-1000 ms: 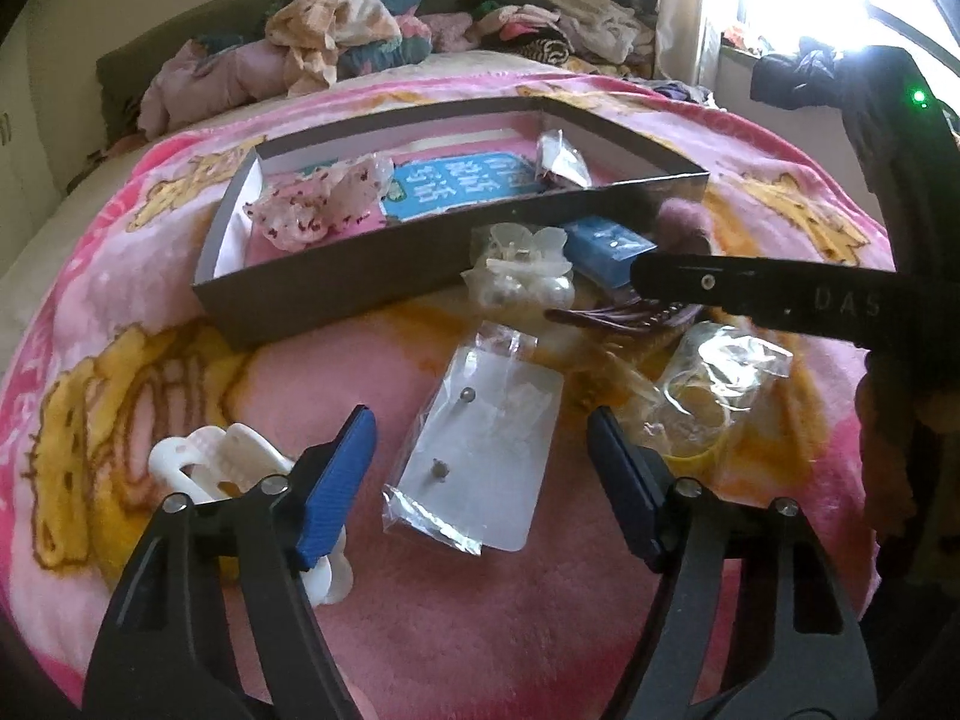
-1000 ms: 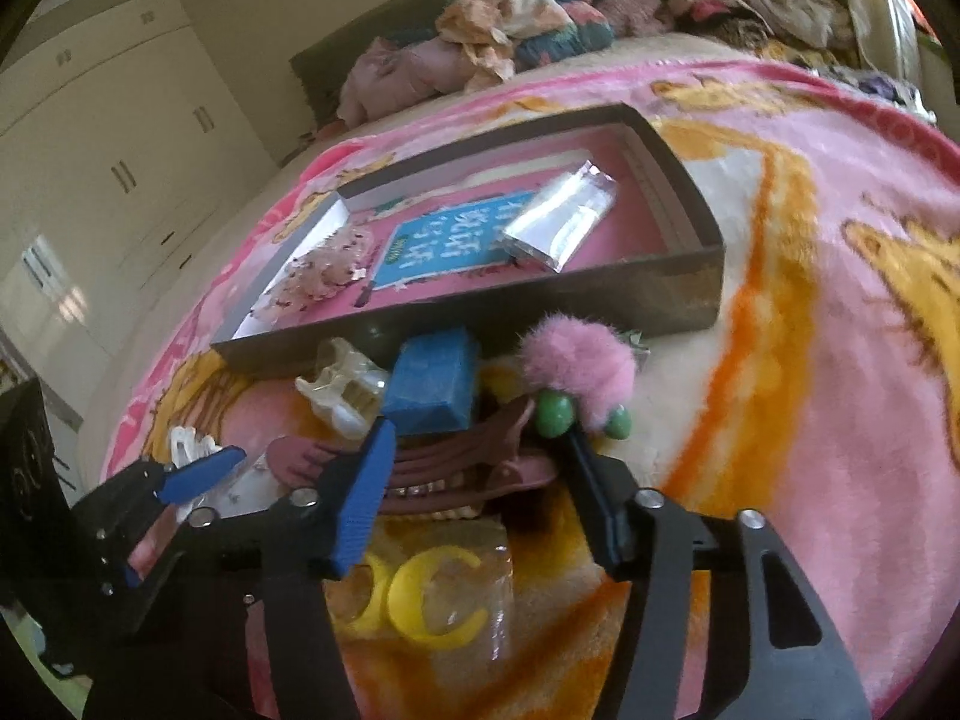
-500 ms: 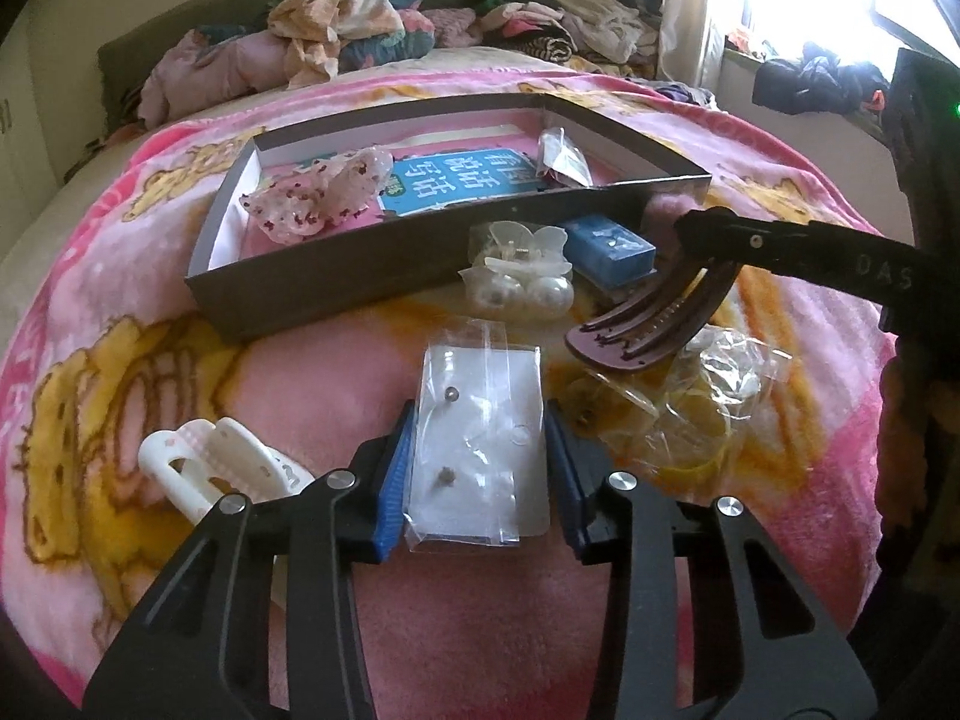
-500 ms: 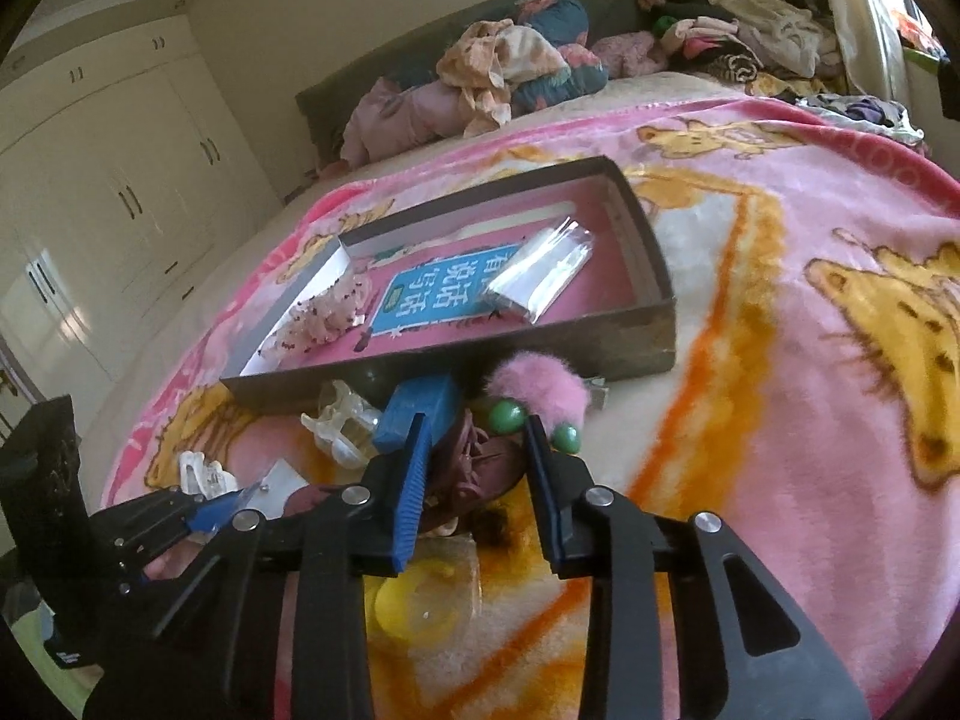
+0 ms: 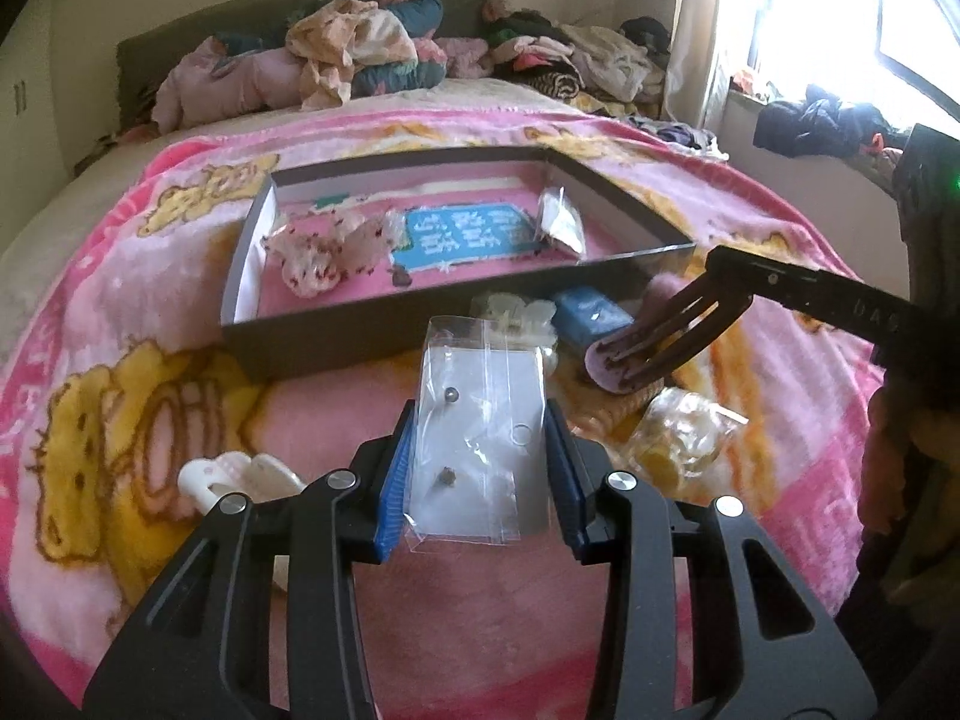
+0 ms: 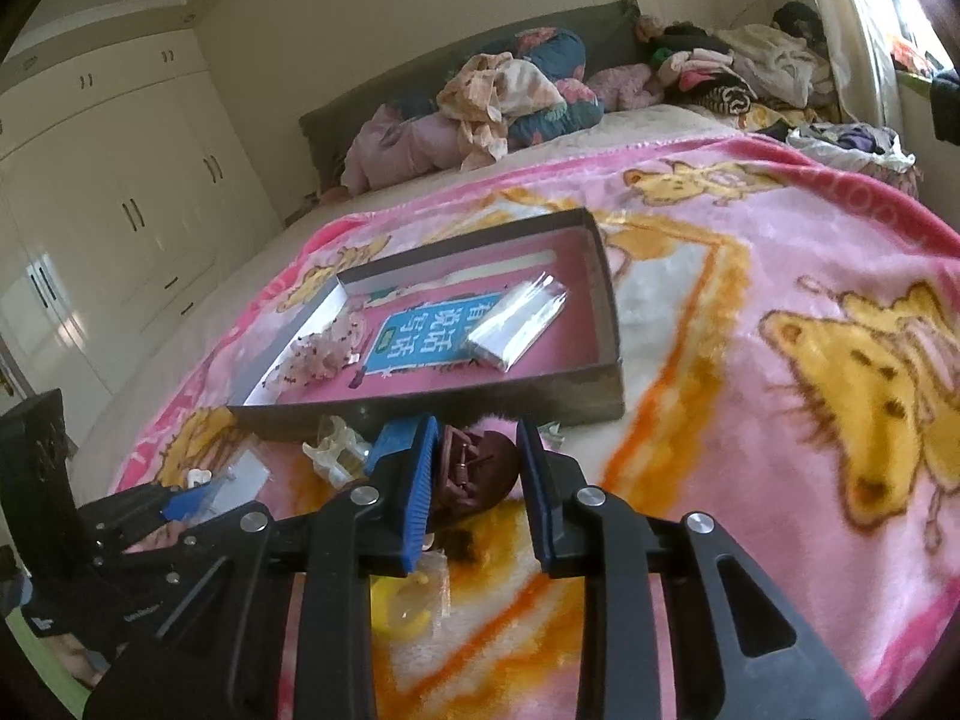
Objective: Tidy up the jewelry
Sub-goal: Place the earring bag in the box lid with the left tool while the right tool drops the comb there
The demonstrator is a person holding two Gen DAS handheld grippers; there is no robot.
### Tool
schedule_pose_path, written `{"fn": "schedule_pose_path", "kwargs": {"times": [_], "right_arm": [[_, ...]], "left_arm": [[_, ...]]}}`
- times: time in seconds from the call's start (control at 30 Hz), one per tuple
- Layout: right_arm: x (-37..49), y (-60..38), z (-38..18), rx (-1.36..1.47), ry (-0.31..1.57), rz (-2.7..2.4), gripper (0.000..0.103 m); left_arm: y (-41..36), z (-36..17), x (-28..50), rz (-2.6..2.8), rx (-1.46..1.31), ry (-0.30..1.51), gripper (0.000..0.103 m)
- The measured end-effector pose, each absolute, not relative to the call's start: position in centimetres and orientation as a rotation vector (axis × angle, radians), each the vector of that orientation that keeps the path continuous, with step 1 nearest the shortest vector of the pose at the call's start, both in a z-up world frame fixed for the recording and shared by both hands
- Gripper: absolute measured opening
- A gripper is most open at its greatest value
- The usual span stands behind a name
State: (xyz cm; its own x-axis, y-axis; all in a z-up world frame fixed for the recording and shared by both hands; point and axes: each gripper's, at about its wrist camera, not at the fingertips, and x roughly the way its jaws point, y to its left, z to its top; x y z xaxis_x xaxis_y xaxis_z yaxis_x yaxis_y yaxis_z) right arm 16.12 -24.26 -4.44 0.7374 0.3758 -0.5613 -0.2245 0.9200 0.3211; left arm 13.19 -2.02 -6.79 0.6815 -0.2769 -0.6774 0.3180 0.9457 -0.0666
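The left gripper (image 5: pixel 480 474) is clamped on a clear plastic earring packet (image 5: pixel 480 438), its blue pads pressing both long edges of the white card inside, where two small studs show (one near the top, one lower down). The packet is tilted up toward the camera, over the pink cartoon-print blanket (image 5: pixel 150 312) that covers the bed. The right gripper (image 6: pixel 474 474) has a dark maroon hair clip (image 6: pixel 474 468) between its jaws, which are closing on it; in the left wrist view the same clip sticks out from the gripper's tip with its prongs spread, lifted clear of the blanket. Just behind both grippers lies a shallow dark box (image 5: pixel 336 336) with a pink floor, holding a blue card with white lettering (image 5: pixel 462 234), a pale speckled scrunchie (image 5: pixel 324 258) at its left end and a small shiny packet (image 5: pixel 561 222) at its right. In front of the box's near wall sit a translucent claw clip (image 5: pixel 516 312), a small blue box (image 5: pixel 591 315) and a pink fluffy piece (image 5: pixel 660 294). A crinkled clear bag with yellow pieces (image 5: pixel 684 438) lies below the maroon clip, and a white claw clip (image 5: pixel 240 474) rests on the blanket left of the left gripper. Heaped clothes (image 5: pixel 360 60) line the headboard end of the bed.
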Motion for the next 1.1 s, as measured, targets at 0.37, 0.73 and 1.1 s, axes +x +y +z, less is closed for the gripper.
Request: {"fn": "schedule_pose_path", "kwargs": {"times": [0.37,0.73,1.1], "right_arm": [[16.2,-25.1,-2.2,0.214,0.613,0.33,0.026],[18.5,-25.7,0.0,0.201,0.585,0.317,0.026],[21.7,-25.6,-0.1,0.176,0.586,0.293,0.025]], "left_arm": [[-3.7,-4.8,14.2,-0.354,0.056,0.715,0.031],[-5.0,-2.6,17.9,-0.348,0.044,0.679,0.031],[-4.7,-2.6,22.4,-0.314,0.001,0.709,0.031]]}}
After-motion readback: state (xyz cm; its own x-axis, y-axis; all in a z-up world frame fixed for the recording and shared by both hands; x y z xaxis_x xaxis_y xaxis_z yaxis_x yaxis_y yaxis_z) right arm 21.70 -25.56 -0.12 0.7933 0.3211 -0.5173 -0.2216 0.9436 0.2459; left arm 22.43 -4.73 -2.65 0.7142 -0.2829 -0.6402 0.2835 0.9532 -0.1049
